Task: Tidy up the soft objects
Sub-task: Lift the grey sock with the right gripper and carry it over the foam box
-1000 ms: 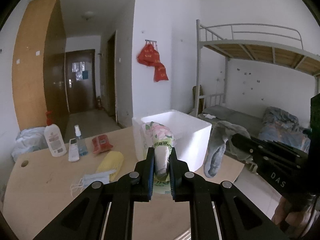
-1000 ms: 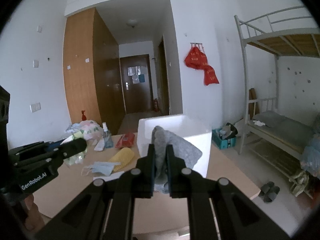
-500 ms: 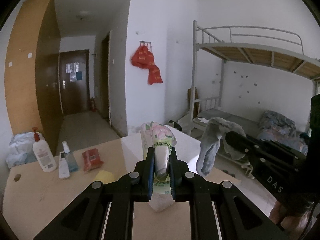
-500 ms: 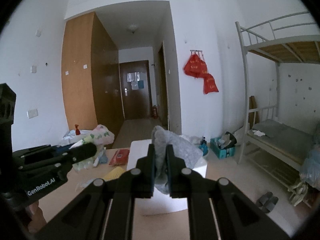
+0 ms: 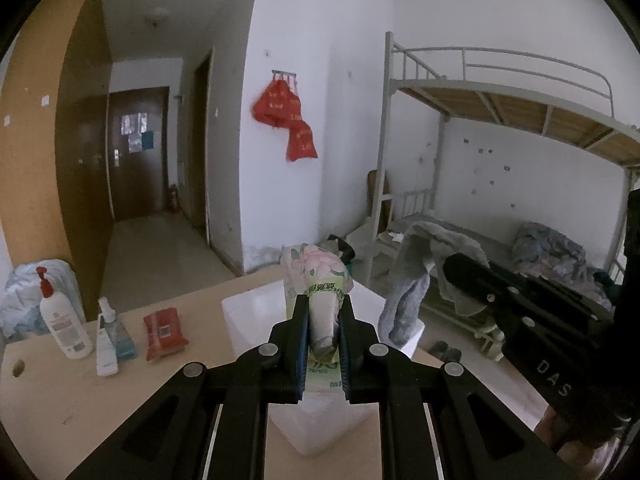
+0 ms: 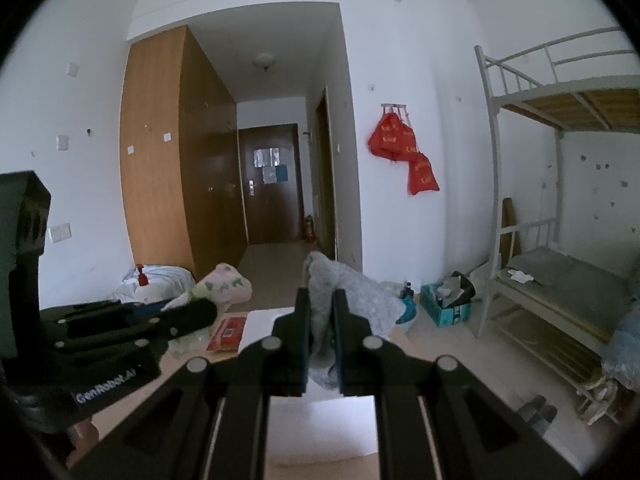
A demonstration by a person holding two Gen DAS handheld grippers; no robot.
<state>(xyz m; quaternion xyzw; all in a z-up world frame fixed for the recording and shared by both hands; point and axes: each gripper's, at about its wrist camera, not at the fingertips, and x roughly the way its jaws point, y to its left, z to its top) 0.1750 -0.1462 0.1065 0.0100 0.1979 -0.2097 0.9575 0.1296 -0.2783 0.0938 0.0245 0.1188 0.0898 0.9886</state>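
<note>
My left gripper (image 5: 323, 312) is shut on a soft tissue pack (image 5: 316, 276) with a pink flower print, held up above the white foam box (image 5: 256, 316). My right gripper (image 6: 321, 312) is shut on a grey fuzzy sock (image 6: 352, 300), which hangs over the same white box (image 6: 260, 328). In the left wrist view the sock (image 5: 412, 288) dangles from the right gripper at the right. In the right wrist view the tissue pack (image 6: 224, 286) shows at the left, in the left gripper.
On the wooden table (image 5: 52, 400) stand a lotion pump bottle (image 5: 60, 320), a small spray bottle (image 5: 107, 332) and a red wipes pack (image 5: 164, 332). A bunk bed (image 5: 500, 160) stands at the right. Red bags (image 5: 286, 116) hang on the wall.
Both grippers have risen and moved forward over the white box with their loads. The yellow item and the face mask on the table have dropped out of view.
</note>
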